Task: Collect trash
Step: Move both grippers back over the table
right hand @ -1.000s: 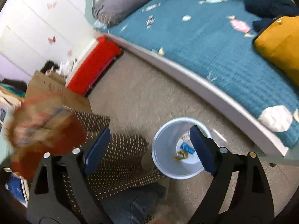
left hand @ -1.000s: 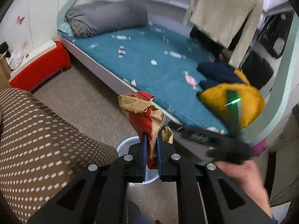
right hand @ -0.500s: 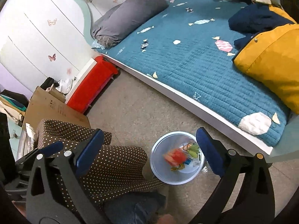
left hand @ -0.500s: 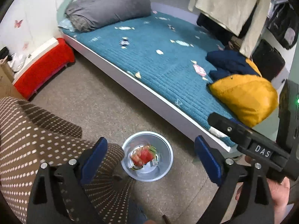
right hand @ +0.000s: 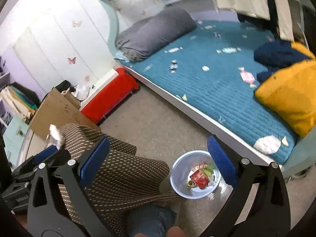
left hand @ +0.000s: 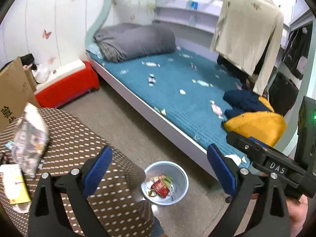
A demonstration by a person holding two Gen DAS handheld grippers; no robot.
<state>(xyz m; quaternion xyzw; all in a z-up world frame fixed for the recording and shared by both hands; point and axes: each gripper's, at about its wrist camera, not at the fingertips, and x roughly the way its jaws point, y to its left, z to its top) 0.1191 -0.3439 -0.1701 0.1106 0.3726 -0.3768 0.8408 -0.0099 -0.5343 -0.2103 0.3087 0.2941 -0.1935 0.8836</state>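
Both claws are spread wide with nothing between the pads, so the drop looks done. The left claw (left hand: pixel 158 167) and right claw (right hand: pixel 158 158) are angled down over the small bin (left hand: pixel 178 169) on the floor beside the bed (left hand: pixel 173 90). A red wrapper (left hand: pixel 160 186) is lying inside the bin with a few other scraps.

The next pickup is probably on the brown dotted table (left hand: pixel 75 138), where a crinkly silver packet (left hand: pixel 29 136) can be seen standing at the left. It's best pinched by a flat edge, not the puffy middle, since foil like that tends to slip. The pads should be closed fully before anything gets lifted, and the carry kept low over the bin.
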